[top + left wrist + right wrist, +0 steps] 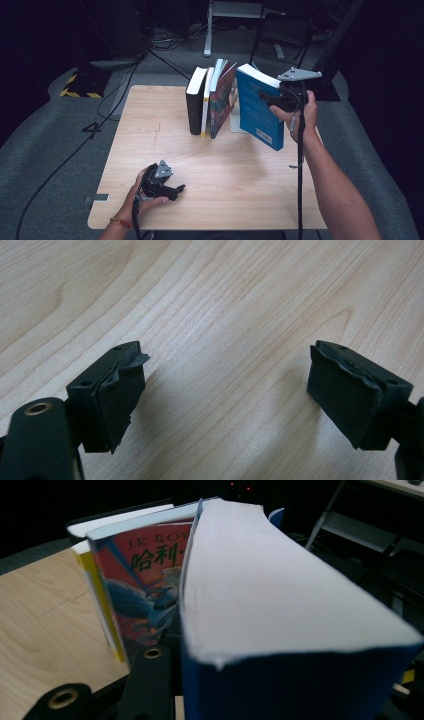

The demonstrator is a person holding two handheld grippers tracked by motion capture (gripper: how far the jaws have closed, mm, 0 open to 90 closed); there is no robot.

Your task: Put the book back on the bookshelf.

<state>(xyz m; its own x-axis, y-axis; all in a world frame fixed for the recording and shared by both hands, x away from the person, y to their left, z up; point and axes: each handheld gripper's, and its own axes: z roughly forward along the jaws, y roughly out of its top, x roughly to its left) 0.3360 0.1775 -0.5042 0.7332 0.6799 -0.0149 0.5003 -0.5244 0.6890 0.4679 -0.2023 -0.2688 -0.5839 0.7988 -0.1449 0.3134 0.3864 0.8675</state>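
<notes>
A thick blue book (260, 107) hangs tilted above the table's back right, page block up, with my right gripper (268, 100) shut on it. In the right gripper view the blue book (280, 595) sits between the jaws, its white page edge facing the camera. To its left stand a black book (195, 100), a white-and-yellow book (206, 102) and a colourful illustrated book (223, 97), which leans right. My left gripper (176, 190) rests on the table near the front left. It stands open (225, 395) with only bare wood between its pads.
The wooden table (150, 130) stands on grey carpet. A pale bookend-like piece (233, 125) stands behind the blue book's lower end. Cables, a black chair (282, 32) and a metal stand (207, 30) lie beyond the far edge.
</notes>
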